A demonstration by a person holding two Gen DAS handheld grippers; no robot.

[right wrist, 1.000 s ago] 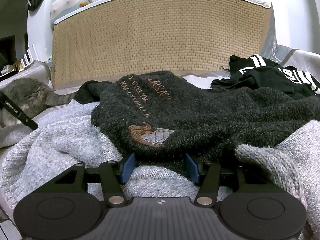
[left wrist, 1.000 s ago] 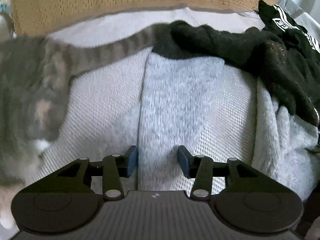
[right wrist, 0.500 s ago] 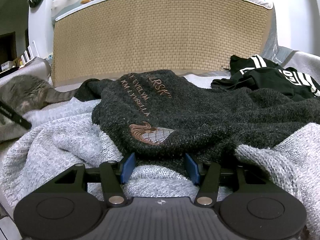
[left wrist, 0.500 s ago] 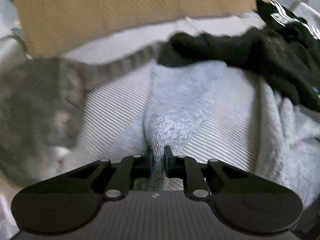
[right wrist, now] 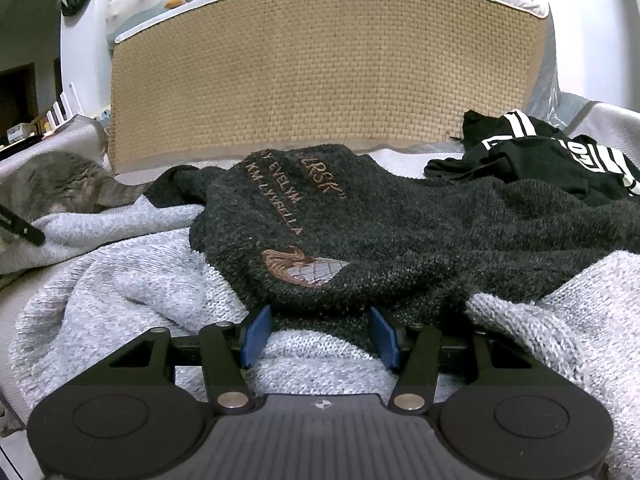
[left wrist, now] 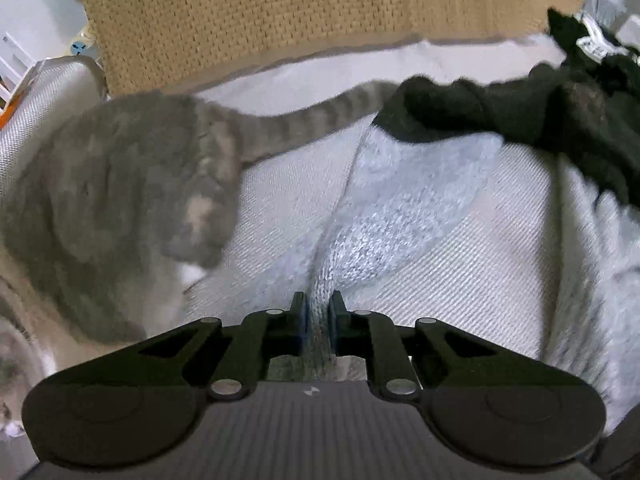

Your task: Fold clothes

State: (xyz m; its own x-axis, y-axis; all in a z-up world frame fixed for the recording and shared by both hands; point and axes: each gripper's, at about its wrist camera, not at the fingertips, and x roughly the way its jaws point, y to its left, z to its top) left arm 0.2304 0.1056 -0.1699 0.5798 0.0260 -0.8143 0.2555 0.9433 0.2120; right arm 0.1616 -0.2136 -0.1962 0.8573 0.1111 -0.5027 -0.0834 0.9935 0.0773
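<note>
Left wrist view: the left claw (left wrist: 318, 314) had just closed on the light grey knit sweater's sleeve (left wrist: 400, 216), now bunched between its pads beside the cat (left wrist: 120, 200) on the bed (left wrist: 500, 280). The right claw (right wrist: 320, 334) stayed open over the sweater, under the dark embroidered sweater (right wrist: 400, 232). Pulling the sleeve could probably begin.

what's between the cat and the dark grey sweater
In the left wrist view, a light grey knit sleeve and bare white mattress cover lie between the cat and the dark grey sweater.
</note>
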